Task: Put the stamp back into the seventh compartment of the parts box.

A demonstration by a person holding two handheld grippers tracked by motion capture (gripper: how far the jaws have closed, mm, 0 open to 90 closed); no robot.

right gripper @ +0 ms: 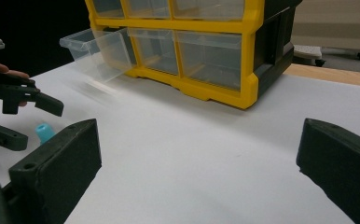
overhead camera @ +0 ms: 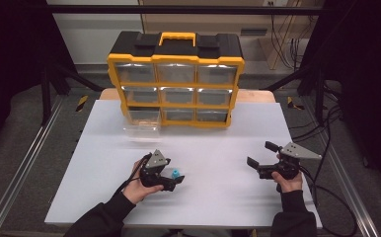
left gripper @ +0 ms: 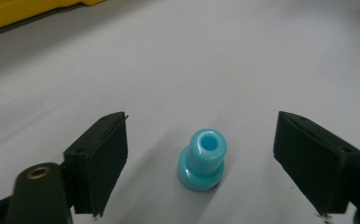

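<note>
Nearest my lens, the left gripper (left gripper: 201, 163) stands with its two black jaws apart, straddling a small glossy turquoise plastic bushing (left gripper: 202, 160) with a flanged base and a hollow neck; neither pad touches it, so I hold nothing yet. The bushing stands upright on the white bench (overhead camera: 218, 148), flange down and bore up, near the front edge on my left side, well apart from the yellow-and-black organiser cabinet with clear drawers (overhead camera: 176, 86), whose bottom-left clear drawer (overhead camera: 143, 121) is pulled out. I judge the piece very light, rigid and smooth, so it could slip or tip if squeezed off-centre. I would close on the wider flange, or low on the neck just above it, with the pads square to its sides. The right gripper (overhead camera: 260, 154) hovers open over the bench on the right with nothing between its jaws.
</note>
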